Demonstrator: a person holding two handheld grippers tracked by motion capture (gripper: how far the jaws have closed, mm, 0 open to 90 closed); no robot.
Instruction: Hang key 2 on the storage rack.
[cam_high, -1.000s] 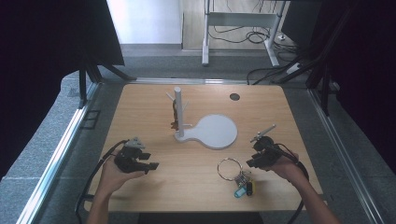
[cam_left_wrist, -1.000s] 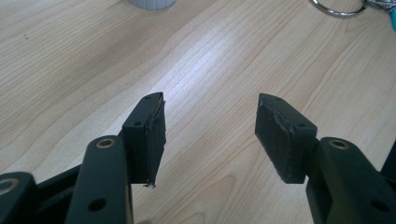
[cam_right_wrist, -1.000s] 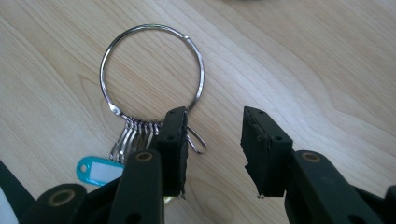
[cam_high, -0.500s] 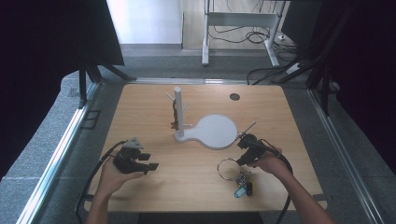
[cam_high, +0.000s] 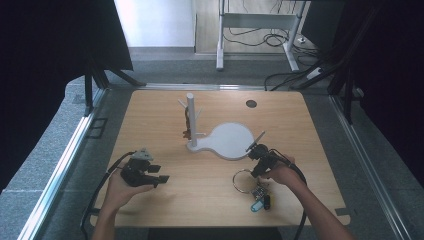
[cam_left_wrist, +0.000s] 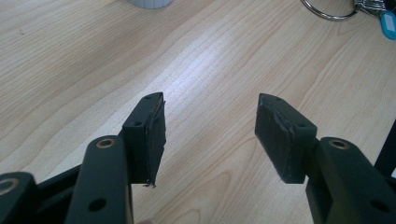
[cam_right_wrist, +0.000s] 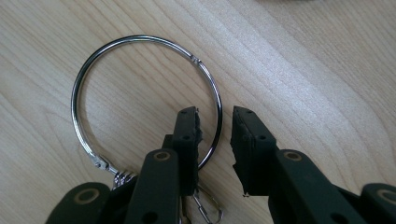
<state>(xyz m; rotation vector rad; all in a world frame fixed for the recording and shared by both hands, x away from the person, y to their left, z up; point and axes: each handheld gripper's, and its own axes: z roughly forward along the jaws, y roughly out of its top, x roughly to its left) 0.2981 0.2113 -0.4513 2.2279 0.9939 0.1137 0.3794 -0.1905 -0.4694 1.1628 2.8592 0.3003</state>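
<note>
The right gripper (cam_right_wrist: 215, 140) was down over the big metal key ring (cam_right_wrist: 144, 98), jaws straddling the wire on one side of the loop: one jaw inside the ring, the other outside. They had just been closing in, but there was a visible gap between the pads and the wire, so no real grip on it yet. From the high view, that right gripper (cam_high: 256, 169) sat toward the near right part of the table (cam_high: 150, 110), with the ring (cam_high: 243, 180) lying flat on the wood just beside it. A little bunch of keys with a blue tag (cam_high: 259, 199) hung off the ring's near side, closer to the table's front edge.

The left gripper (cam_left_wrist: 210, 135) was just parked, jaws spread wide with nothing between them, only bare wood showing in the gap. In the high view the left gripper (cam_high: 142, 172) was over by the near left part of the table, well apart from the ring.

Other stuff: a white stand (cam_high: 227, 142) with a flat round base and an upright post with pegs sat around the middle of the table, and something small and dark hung on one peg, too small to make out. A dark round spot (cam_high: 251, 103) sat near the far edge.
</note>
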